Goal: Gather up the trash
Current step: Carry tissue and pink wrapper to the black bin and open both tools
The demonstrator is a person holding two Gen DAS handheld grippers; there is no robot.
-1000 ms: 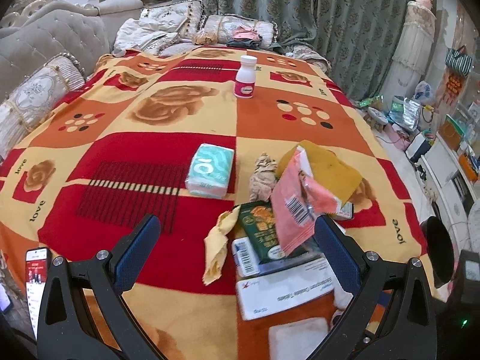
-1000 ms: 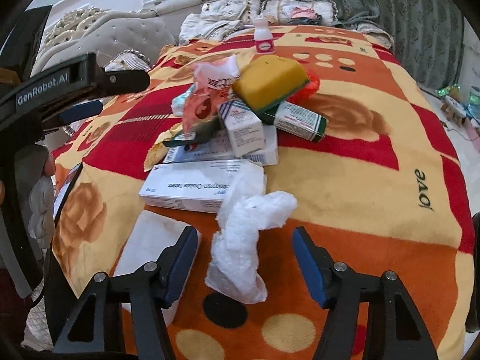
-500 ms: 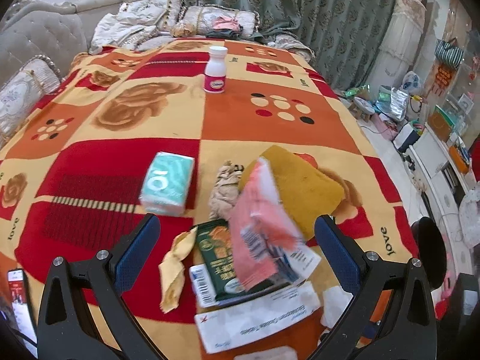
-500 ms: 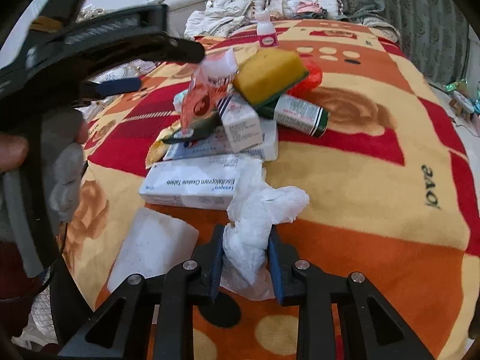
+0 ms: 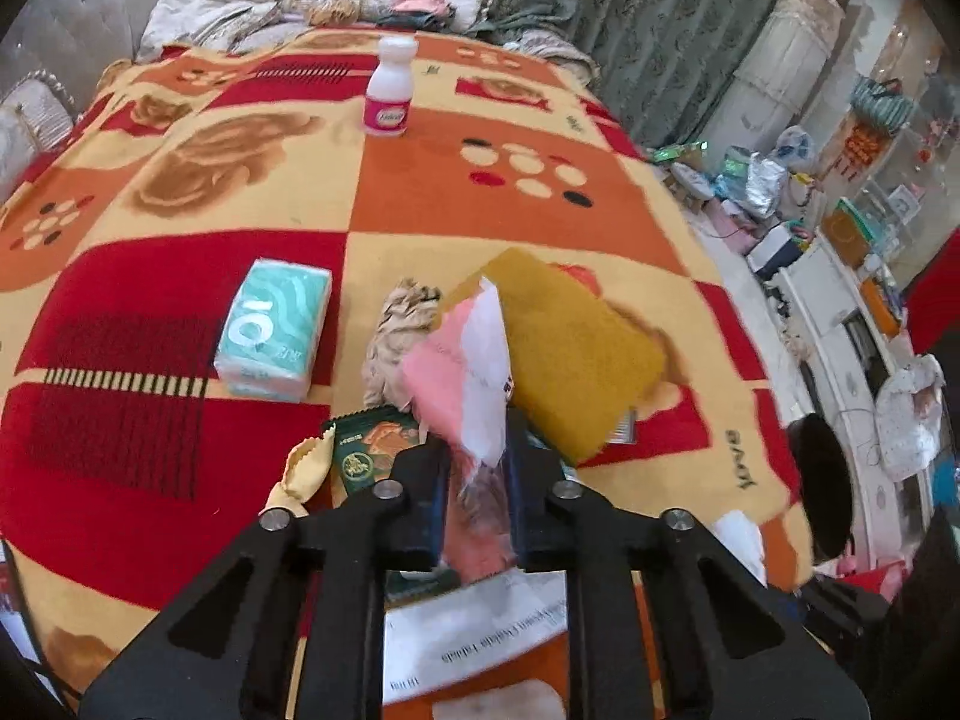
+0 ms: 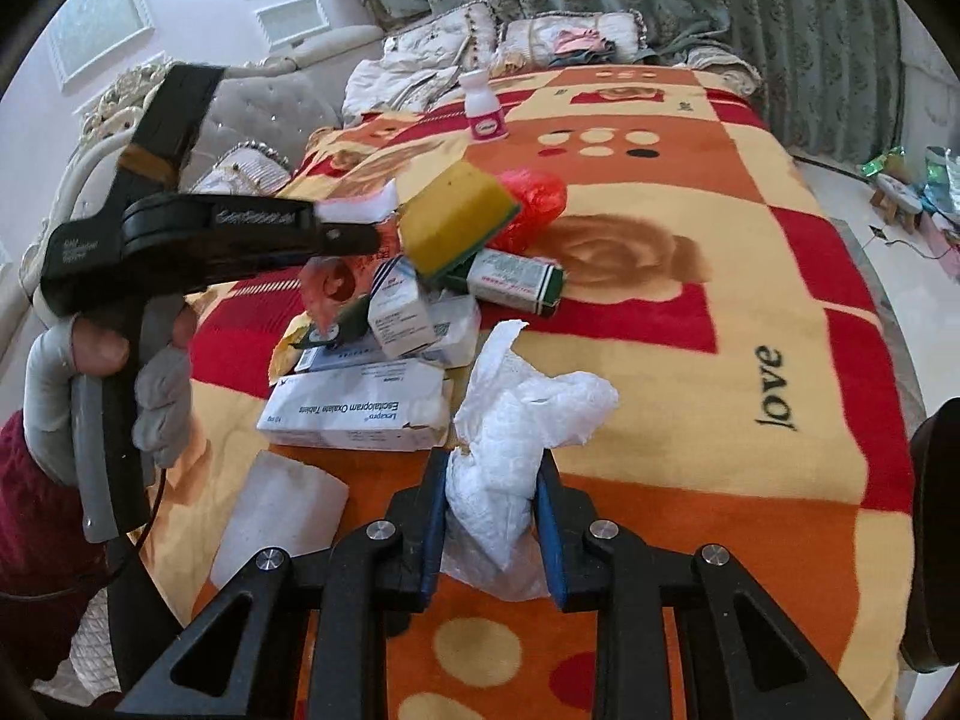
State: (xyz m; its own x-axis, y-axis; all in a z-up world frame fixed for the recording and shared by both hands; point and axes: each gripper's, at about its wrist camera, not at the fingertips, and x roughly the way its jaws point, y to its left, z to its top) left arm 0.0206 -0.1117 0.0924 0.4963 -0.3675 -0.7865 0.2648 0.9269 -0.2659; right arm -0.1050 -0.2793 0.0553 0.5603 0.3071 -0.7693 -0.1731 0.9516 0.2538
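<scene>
Left gripper (image 5: 477,480) now clamps the pink wrapper (image 5: 462,372); right gripper (image 6: 491,516) lifts the tissue (image 6: 516,420).

On the bed: one white bottle (image 5: 389,88), one tissue pack (image 5: 273,328), one yellow sponge (image 5: 576,354), one crumpled white tissue (image 6: 522,414), four medicine boxes.

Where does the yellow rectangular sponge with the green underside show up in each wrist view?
Left wrist: yellow sponge, centre right, just beyond the pink wrapper.
Right wrist: sponge, upper centre, atop the box pile.
Shared landmark: white bottle with pink label, on the blanket behind it.
</scene>
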